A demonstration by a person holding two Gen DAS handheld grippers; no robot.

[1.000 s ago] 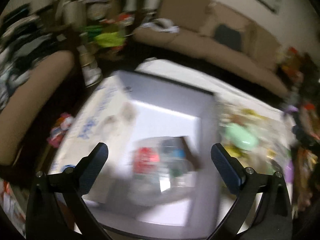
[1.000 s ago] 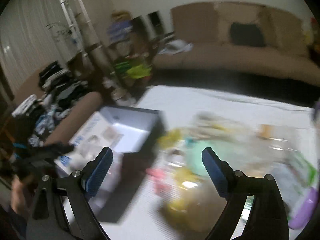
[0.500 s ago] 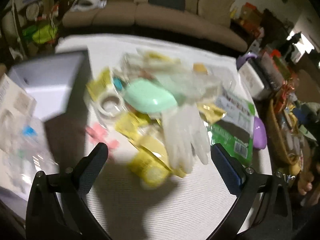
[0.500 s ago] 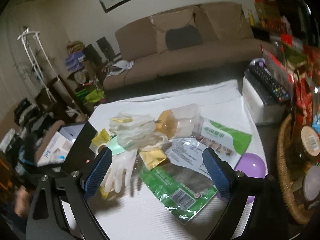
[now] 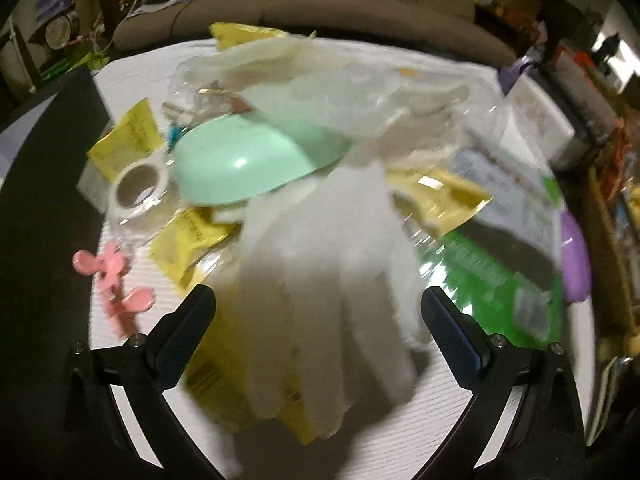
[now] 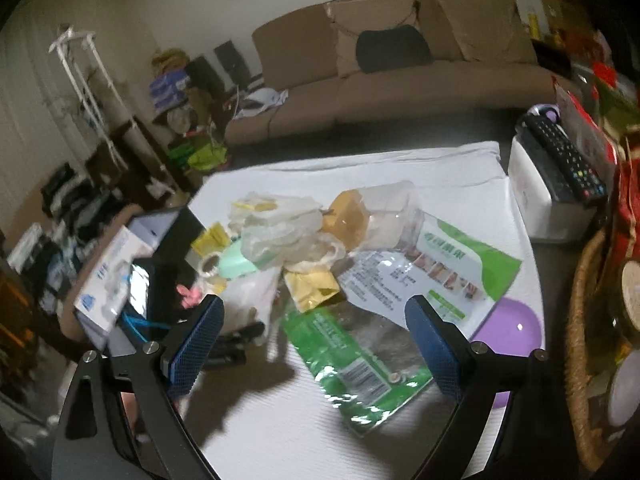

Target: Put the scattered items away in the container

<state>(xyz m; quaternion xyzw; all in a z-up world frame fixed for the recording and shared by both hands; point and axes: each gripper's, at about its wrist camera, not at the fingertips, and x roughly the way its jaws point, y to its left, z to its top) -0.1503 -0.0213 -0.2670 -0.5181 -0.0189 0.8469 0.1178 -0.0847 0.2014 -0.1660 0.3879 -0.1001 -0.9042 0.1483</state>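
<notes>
A pile of items lies on a white cloth [image 6: 320,408]. My left gripper [image 5: 318,312] is open, low over a white glove [image 5: 332,280], its fingers on either side of it. Behind the glove lie a mint green case [image 5: 240,164], a tape roll [image 5: 138,184], yellow sachets [image 5: 188,240] and a pink clip [image 5: 116,280]. My right gripper [image 6: 314,328] is open and empty above a green packet [image 6: 352,356]. The box [image 6: 120,268], white outside with an open dark inside, stands at the cloth's left edge. The left gripper's fingers [image 6: 236,344] show near it.
A clear jar [image 6: 380,216] lies on its side at the back of the pile. A purple lid [image 6: 508,332] sits at the right. A white box with a remote [image 6: 560,176] and a wicker basket [image 6: 584,320] stand on the right. A brown sofa [image 6: 400,80] is behind.
The left gripper swung from over the box to the pile and came down close over the white glove. The right gripper pulled back and steadied above the green packet.
</notes>
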